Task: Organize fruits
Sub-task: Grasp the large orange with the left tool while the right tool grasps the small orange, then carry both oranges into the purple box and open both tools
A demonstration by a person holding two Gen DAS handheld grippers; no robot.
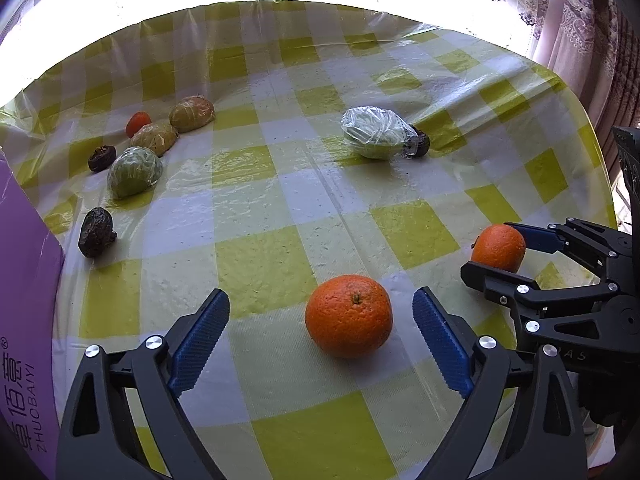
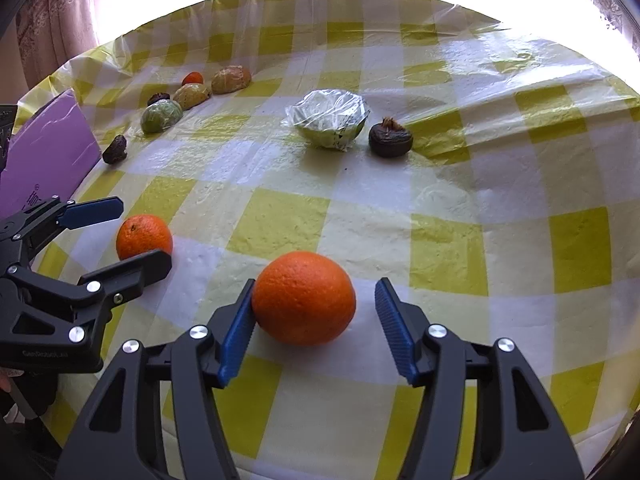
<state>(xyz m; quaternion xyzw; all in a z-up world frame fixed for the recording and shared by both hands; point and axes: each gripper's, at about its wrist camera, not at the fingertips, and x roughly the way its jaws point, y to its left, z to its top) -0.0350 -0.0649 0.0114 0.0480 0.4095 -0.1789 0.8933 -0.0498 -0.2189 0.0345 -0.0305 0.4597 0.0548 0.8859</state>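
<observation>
A: We begin at our left gripper (image 1: 320,332). Its two blue pads (image 1: 200,340) stand wide apart, and an orange (image 1: 349,315) sits on the tablecloth between them. Neither pad touches it, there is free cloth on both sides, so this gripper holds nothing

B: And our right gripper (image 2: 314,320)? We see a second orange (image 2: 304,298) between its fingers

A: Yes. There the left pad (image 2: 236,336) lies against the side of the orange, but the right pad stands clear of it with a gap. The jaws are partly open, the fruit rests on the cloth and is not clamped

B: So both oranges lie near the front edge of the table, close to each other, each one inside a gripper

A: Correct. Farther out, in the middle, we have a green fruit in a clear plastic wrap (image 2: 328,124), and just beside it, on its right in the right wrist view, a dark wrinkled fruit (image 2: 390,138)

B: At the far left there is a row of fruits

A: There we count a wrapped green fruit (image 1: 134,172), two wrapped yellowish fruits (image 1: 192,114), a small orange fruit (image 1: 138,123) and two more dark wrinkled ones (image 1: 96,232). A purple box (image 1: 24,300) stands at the left edge. All is on the yellow and white checked tablecloth (image 1: 272,208)
</observation>
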